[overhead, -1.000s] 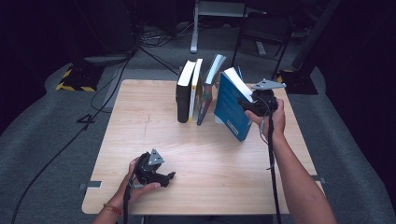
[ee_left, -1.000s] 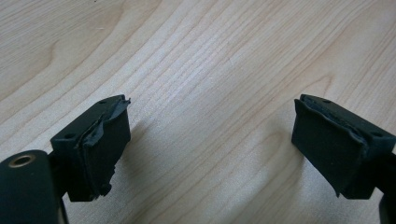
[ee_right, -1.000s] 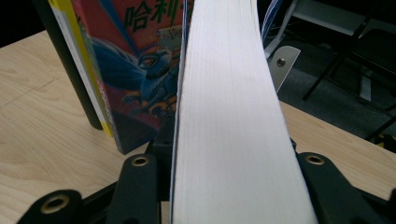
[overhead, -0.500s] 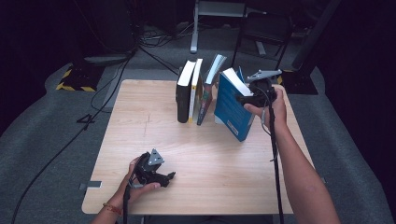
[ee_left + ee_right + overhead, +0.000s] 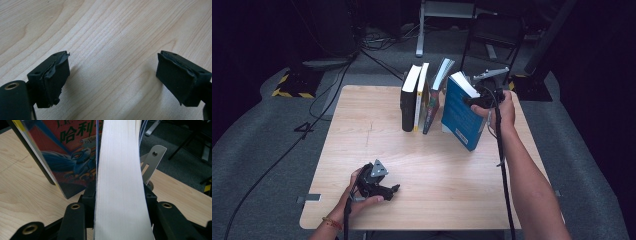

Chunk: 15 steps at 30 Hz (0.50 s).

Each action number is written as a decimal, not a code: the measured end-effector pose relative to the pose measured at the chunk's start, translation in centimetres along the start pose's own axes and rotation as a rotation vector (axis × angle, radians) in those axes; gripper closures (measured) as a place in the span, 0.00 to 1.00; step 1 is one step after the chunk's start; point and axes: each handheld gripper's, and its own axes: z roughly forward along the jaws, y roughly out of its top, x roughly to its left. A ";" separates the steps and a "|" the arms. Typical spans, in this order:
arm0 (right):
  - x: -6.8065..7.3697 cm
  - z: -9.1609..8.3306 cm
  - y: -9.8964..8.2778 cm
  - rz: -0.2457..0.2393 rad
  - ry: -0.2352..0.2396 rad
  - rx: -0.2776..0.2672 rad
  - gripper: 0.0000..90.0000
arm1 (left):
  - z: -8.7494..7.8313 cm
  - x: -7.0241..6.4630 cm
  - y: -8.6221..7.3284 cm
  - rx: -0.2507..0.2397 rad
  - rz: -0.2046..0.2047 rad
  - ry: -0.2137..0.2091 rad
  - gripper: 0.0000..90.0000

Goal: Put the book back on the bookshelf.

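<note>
A thick blue book (image 5: 460,112) stands tilted on its lower corner at the right end of a row of books. My right gripper (image 5: 477,100) is shut on its upper part. In the right gripper view the white page block (image 5: 120,182) sits between the jaws, which have just been closing on it. My left gripper (image 5: 389,190) rests on the wooden table (image 5: 362,115) near the front edge, held in a hand. It is open, and bare wood lies between its pads (image 5: 113,67).
Left of the blue book stand a black book (image 5: 408,100), a yellow-spined book (image 5: 421,97) and a leaning book with an illustrated cover (image 5: 67,152). A metal bookend (image 5: 151,161) rises behind the page block. Cables and stands lie on the floor beyond the table.
My right hand has risen a little and moved toward the far side, carrying the top of the blue book with it. The left hand and its gripper have stayed put.
</note>
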 end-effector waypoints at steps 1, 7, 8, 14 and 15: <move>0.0 0.0 0.2 0.017 -0.007 0.002 0.67 | 0.0 0.0 0.0 0.000 0.000 -0.001 0.13; -0.4 -0.6 2.0 0.059 -0.053 -0.004 0.67 | 0.0 -0.1 0.0 0.001 0.001 -0.006 0.13; -0.4 -0.7 2.2 0.061 -0.064 -0.011 0.67 | 0.1 -0.1 0.0 0.000 0.002 -0.008 0.13; -0.8 -0.2 3.5 0.104 -0.093 -0.054 0.67 | 0.1 -0.2 0.1 0.003 0.019 -0.012 0.13; -0.7 0.0 3.6 0.103 -0.103 -0.057 0.67 | 0.1 -0.2 0.1 0.002 0.018 -0.016 0.13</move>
